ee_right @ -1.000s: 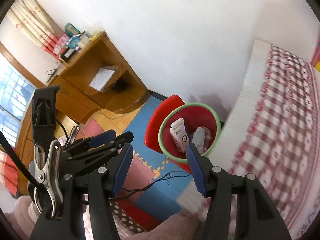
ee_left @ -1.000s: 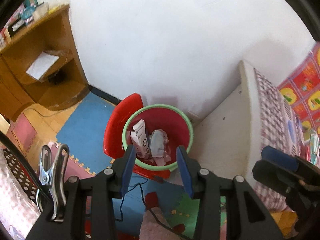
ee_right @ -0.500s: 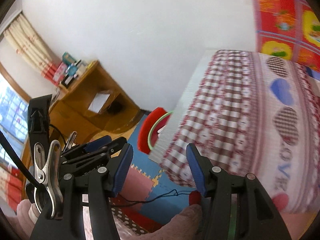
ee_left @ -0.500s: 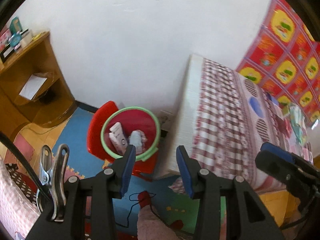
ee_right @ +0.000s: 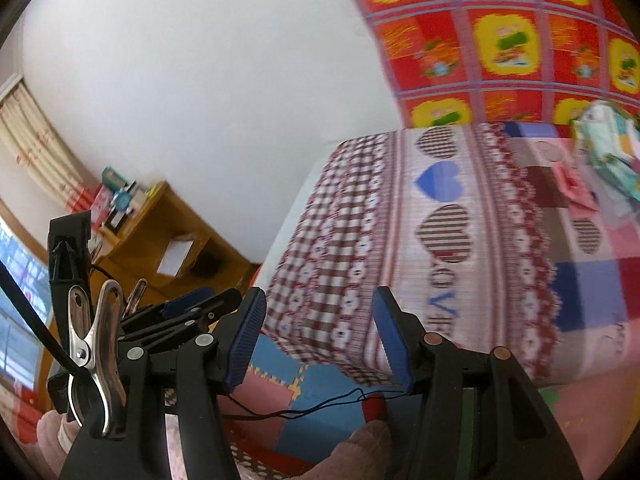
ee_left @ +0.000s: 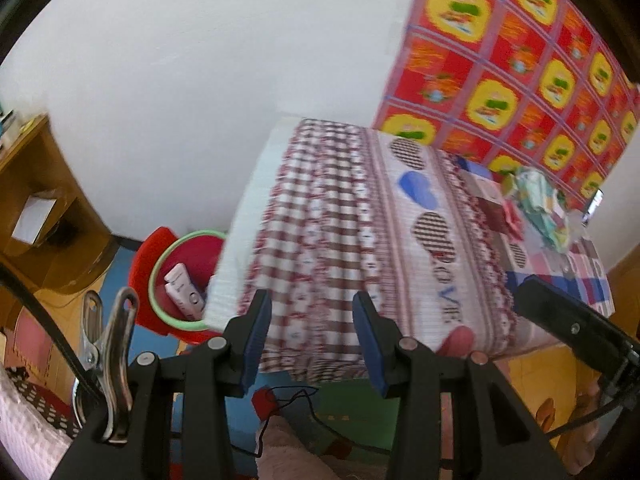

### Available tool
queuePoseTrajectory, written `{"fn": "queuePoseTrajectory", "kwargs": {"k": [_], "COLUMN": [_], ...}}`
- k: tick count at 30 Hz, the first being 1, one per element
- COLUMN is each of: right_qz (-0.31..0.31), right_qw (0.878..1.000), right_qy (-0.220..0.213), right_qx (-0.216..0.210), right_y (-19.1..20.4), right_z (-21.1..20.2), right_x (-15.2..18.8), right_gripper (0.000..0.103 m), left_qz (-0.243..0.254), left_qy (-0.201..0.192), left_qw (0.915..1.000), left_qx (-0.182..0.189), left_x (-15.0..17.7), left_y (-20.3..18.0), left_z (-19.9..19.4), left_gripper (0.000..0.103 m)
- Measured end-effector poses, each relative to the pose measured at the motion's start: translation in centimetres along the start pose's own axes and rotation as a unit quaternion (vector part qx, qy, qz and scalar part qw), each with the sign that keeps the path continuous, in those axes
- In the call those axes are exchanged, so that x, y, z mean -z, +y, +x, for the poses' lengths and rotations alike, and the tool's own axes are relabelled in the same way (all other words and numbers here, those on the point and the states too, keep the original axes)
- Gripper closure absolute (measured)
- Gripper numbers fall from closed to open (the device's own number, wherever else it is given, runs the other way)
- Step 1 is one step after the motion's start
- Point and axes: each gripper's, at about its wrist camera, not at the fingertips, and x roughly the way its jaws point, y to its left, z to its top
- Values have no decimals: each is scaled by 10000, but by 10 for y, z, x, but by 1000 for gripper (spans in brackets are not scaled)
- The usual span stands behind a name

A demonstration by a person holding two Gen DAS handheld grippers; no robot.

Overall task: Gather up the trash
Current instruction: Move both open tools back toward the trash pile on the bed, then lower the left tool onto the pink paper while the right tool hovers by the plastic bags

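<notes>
The red bin with a green rim stands on the floor at the bed's corner, which hides part of it; white packaging lies inside. A crumpled pale green and pink heap lies on the far side of the checked bed; the right wrist view shows the heap at its right edge. My left gripper is open and empty above the bed's near edge. My right gripper is open and empty too, over the bed. The bin is out of the right wrist view.
A wooden desk with shelves stands against the white wall at the left. Coloured foam mats cover the floor, with a thin black cable across them. A red and yellow patterned cloth hangs behind the bed.
Both views have swung right and upward, from the bin to the bed. The bin slid to the left in the left wrist view and left the right wrist view. Both jaws kept their width.
</notes>
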Motion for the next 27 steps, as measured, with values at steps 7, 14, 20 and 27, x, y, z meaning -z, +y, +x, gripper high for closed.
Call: {"fn": "queuePoseTrajectory", "kwargs": {"k": [7, 14, 20, 27], "right_qz": [342, 683, 997, 1217], "right_qw": [9989, 9949, 9892, 9821], "right_qy": [-229, -476, -611, -636], "right_qx": [224, 560, 880, 1289], "right_y": [-39, -80, -120, -170], "right_z": [-38, -71, -89, -101], "right_x": [3, -1, -7, -19], "right_gripper": [46, 46, 46, 46], "left_qz": [319, 733, 1074, 1430], "left_qy": [-14, -23, 6, 164], "left_qw": [9993, 9957, 9900, 9814], "left_qx": [217, 558, 917, 1270], "left_x": [-5, -17, -33, -52], "left_y": [-52, -104, -154, -211], "left_z": [-3, 2, 16, 53], "left_gripper": [59, 59, 59, 59]}}
